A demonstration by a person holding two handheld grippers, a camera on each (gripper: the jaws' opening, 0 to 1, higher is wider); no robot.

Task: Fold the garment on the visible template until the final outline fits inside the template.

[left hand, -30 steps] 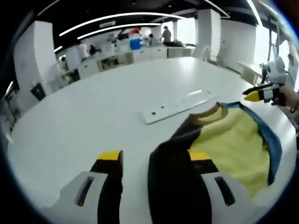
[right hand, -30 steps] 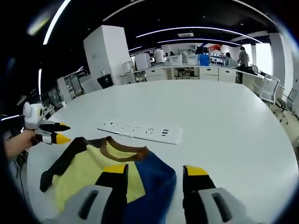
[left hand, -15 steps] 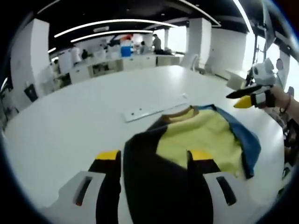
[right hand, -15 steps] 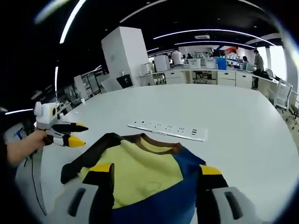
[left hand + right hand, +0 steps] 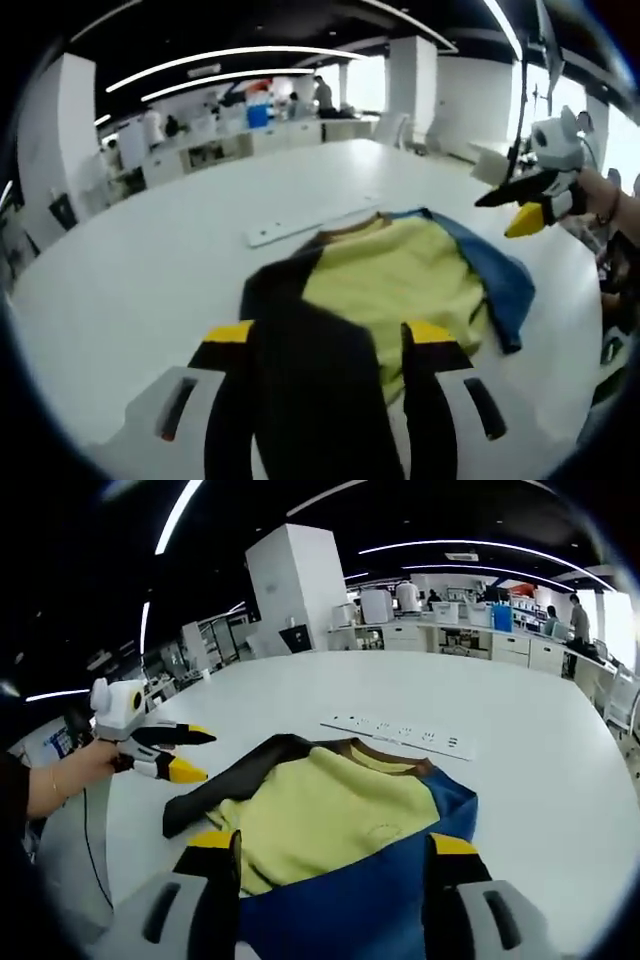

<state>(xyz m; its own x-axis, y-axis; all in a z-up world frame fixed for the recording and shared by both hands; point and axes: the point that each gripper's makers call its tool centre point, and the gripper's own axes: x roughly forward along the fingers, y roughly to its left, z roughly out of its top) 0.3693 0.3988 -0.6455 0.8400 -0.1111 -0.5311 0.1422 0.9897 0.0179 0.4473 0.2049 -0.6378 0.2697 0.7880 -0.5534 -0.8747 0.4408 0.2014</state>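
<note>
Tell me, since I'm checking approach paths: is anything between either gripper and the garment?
Nothing visible. The garment lies flat on the white table, running between each gripper's fingers. The power strip sits beyond the collar.

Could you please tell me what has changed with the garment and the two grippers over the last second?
Both grippers have drawn back from the garment, so more of it shows. The left gripper and right gripper are open and hold nothing. The garment stays flat on the white table, beside the white strip.
</note>
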